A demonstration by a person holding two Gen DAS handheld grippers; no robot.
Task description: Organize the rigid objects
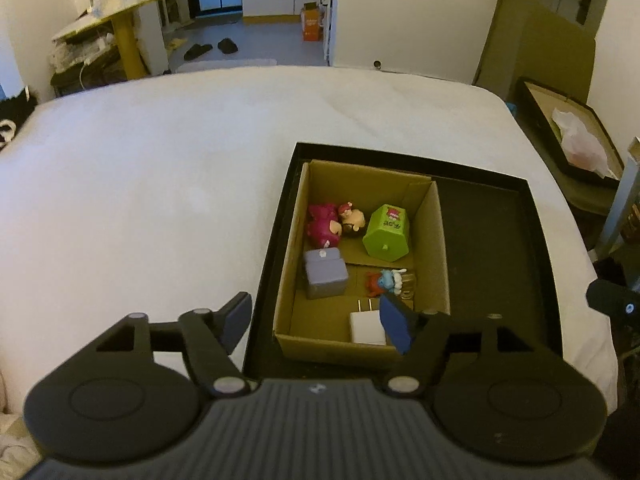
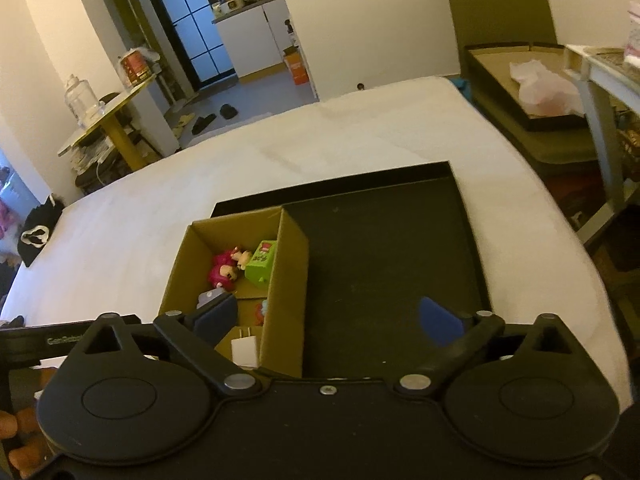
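Observation:
A brown cardboard box (image 1: 434, 240) sits in the left half of a black tray (image 1: 488, 248) on a white bed. Inside lie a pink figure (image 1: 324, 224), a green block toy (image 1: 386, 232), a grey-blue block (image 1: 325, 274), a small red and blue figure (image 1: 386, 282) and a white plug adapter (image 1: 368, 326). My left gripper (image 1: 316, 326) is open and empty, above the box's near end. My right gripper (image 2: 328, 318) is open and empty, above the box (image 2: 286, 280) and the tray's bare right half (image 2: 392, 264).
The white bed (image 1: 160, 184) spreads left and beyond the tray. A second black tray holding a plastic bag (image 1: 580, 140) stands off the bed at the right. A yellow side table (image 1: 120, 12) with clutter stands at the far left.

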